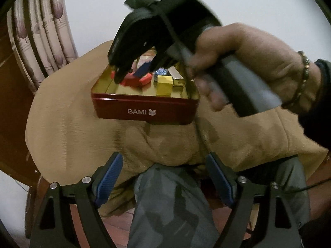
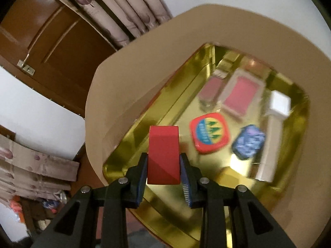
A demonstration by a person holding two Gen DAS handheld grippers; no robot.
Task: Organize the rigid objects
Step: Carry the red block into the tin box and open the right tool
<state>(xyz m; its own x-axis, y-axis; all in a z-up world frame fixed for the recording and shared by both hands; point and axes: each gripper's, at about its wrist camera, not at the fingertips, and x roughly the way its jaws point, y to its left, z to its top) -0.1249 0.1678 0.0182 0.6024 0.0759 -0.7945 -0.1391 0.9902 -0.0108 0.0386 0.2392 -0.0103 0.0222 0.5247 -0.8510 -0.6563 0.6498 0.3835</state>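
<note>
The right claw (image 2: 163,165) clenches a red block (image 2: 163,155) over the tin (image 2: 115,165). Releasing here may knock the orange badge (image 2: 210,132) just beside it. The left claw (image 1: 163,177) gapes empty.

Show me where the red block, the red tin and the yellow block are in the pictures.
red block (image 2: 163,155): right wrist view, middle of its front face.
red tin (image 1: 144,108): left wrist view, front wall above the BAMI lettering.
yellow block (image 1: 164,84): left wrist view, its near face.
</note>
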